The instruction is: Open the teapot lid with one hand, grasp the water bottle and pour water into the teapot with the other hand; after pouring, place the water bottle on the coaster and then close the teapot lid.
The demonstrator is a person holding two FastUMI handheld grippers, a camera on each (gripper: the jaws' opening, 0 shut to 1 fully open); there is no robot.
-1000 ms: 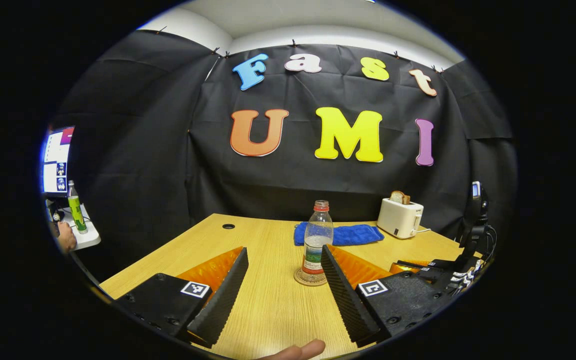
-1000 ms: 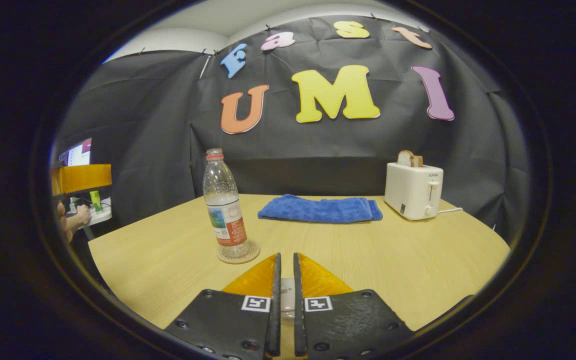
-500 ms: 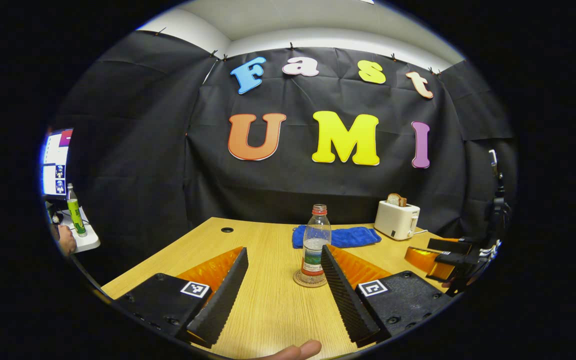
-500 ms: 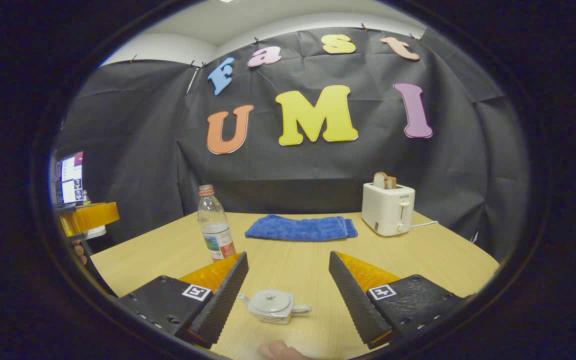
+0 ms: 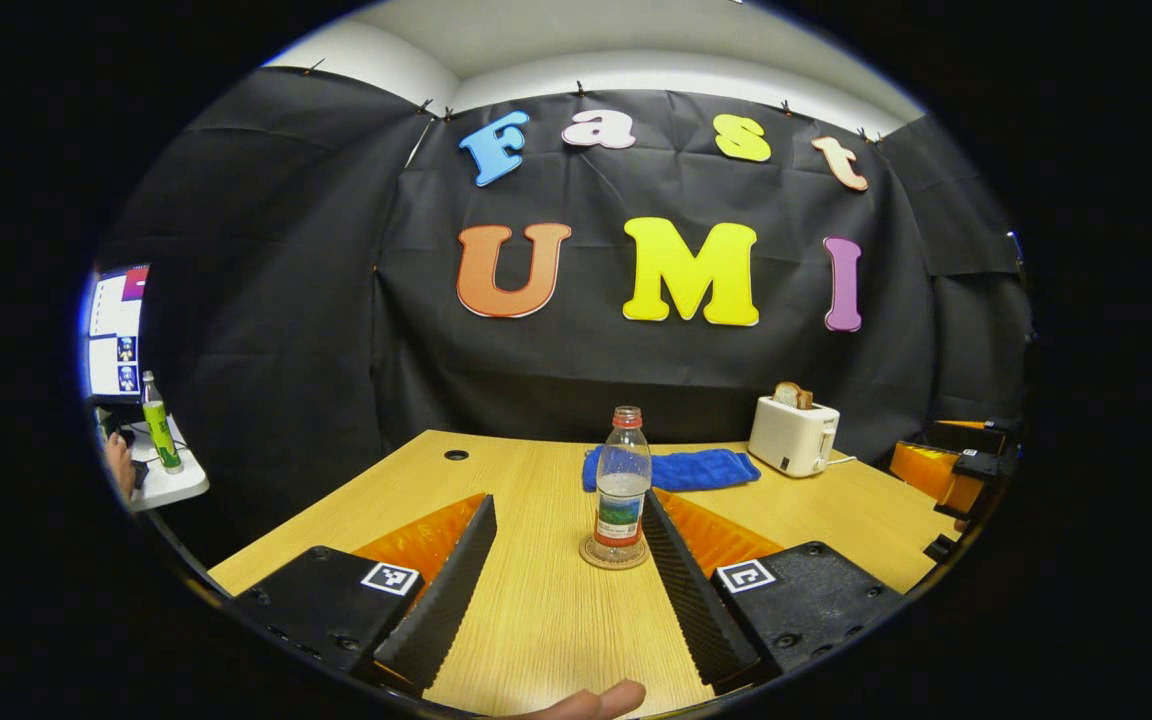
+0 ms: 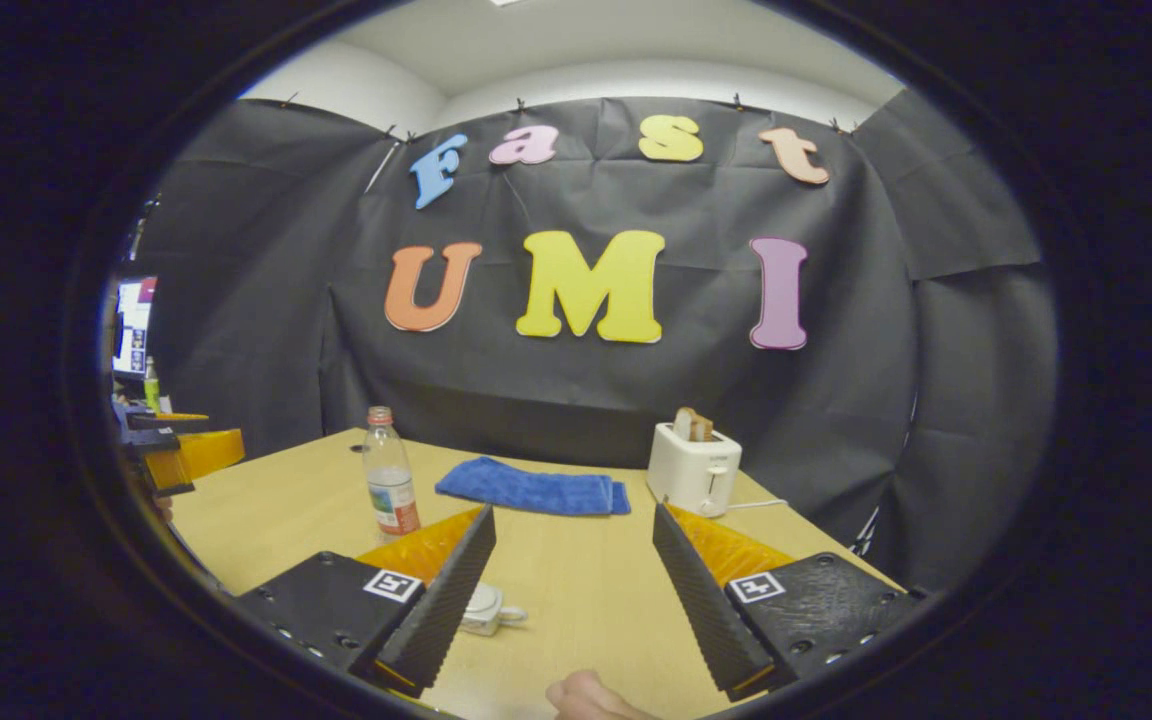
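- While the left gripper (image 5: 566, 590) is held low over the wooden table (image 5: 546, 620), its two fingers are spread wide apart and nothing is held between them.
- A water bottle (image 5: 621, 480) with a red cap is seen standing upright on a round coaster (image 5: 613, 558), just past the fingers, close to the inner edge of the finger on the right side of the left gripper view.
- A fingertip (image 5: 591, 700) is seen at the bottom edge of the left gripper view.
- In the right gripper view, the right gripper (image 6: 571, 590) is also opened wide, and nothing is held by it.
- A small white teapot (image 6: 483, 608) is seen on the table, partly hidden behind the finger on the left side of that view; its lid cannot be made out.
- A folded blue towel (image 6: 533, 487) and a white toaster (image 6: 693, 468) with bread in it are seen farther back on the table.
- The water bottle (image 6: 390, 487) is seen to the left, well apart from the teapot.
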